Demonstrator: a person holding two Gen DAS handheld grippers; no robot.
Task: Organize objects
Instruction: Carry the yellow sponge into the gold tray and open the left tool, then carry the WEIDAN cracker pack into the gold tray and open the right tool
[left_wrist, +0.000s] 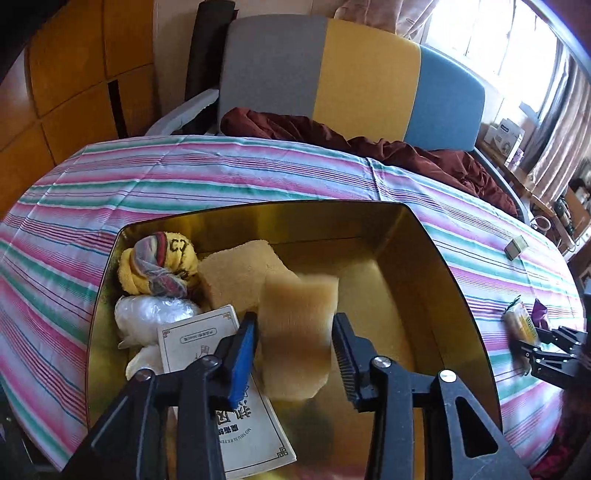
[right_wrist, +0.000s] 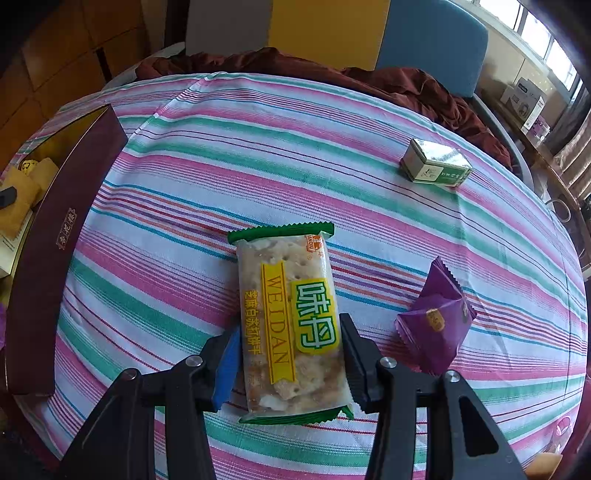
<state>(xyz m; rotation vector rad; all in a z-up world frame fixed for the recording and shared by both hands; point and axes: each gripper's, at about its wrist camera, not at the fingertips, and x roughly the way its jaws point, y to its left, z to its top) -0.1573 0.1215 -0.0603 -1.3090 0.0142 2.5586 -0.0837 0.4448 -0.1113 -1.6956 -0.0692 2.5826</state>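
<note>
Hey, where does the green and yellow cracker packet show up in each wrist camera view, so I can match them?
Left wrist view: the cracker packet sits small at the far right edge, on the striped cloth beside the right gripper.
Right wrist view: it fills the lower centre, lengthwise between the right gripper's pads.
Shared landmark: the gold-lined box, seen at the left edge in the right wrist view.

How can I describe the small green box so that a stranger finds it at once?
Start from the striped tablecloth. At its far right side, beyond the purple packet, the small green box lies alone. Only it is a hard carton with a silvery top; its neighbours are soft wrappers.
</note>
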